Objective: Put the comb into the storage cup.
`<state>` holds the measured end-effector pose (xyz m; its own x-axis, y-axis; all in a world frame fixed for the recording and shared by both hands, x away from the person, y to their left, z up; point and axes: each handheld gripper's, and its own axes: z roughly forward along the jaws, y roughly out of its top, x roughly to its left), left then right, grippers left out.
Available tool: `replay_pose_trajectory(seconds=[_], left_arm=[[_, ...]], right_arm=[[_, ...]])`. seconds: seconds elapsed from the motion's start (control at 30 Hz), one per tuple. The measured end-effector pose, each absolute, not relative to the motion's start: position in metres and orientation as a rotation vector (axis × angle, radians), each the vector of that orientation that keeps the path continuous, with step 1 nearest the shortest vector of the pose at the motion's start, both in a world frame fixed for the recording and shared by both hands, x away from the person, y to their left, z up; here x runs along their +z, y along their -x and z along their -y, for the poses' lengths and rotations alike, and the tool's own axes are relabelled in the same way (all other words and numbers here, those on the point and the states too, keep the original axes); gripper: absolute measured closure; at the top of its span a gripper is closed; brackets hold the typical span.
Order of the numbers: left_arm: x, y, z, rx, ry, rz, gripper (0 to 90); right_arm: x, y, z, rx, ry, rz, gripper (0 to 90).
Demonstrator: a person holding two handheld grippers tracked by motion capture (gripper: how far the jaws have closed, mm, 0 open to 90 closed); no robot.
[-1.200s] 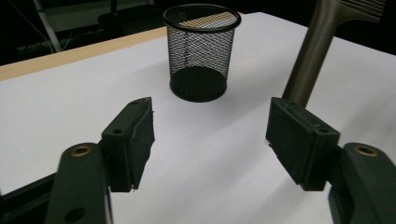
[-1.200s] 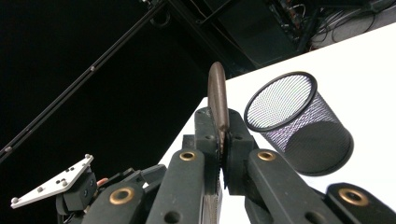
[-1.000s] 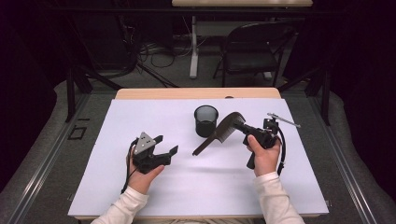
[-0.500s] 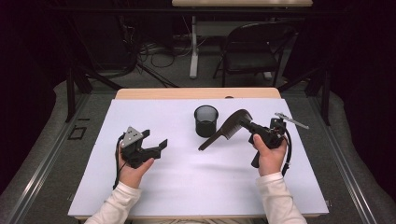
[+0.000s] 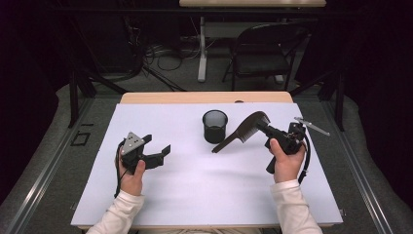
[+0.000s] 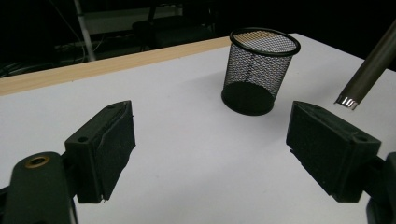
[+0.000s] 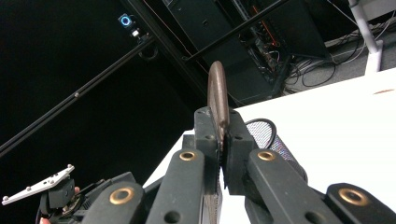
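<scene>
no readable text, label, brand, number or sign appears on anything in these views.

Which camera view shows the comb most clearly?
The high view: the whole brown comb shows there, clamped in the right hand-held gripper. The right gripper view shows its edge between the jaws; the left gripper view shows its handle tip.

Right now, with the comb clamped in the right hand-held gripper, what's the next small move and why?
Probably swing the comb so its handle tip hangs over the mesh cup; the right hand-held gripper holds it slanted beside the cup, not above the opening.
</scene>
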<state>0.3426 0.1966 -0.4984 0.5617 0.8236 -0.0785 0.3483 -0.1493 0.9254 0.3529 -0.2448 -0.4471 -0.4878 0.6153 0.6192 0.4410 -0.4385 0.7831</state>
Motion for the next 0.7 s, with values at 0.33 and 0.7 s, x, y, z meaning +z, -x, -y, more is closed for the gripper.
replay_pose_trajectory(seconds=[0.33,0.7], left_arm=[[-0.499,-0.341,-0.199,0.567,-1.741,-0.991,15.7],[-0.496,-0.336,-0.203,0.578,-1.729,-0.973,15.7]], right_arm=[[-0.445,-0.353,0.246,2.058,-1.519,-1.582,87.3],[-0.435,-0.360,0.235,1.994,-1.504,-1.638,87.3]])
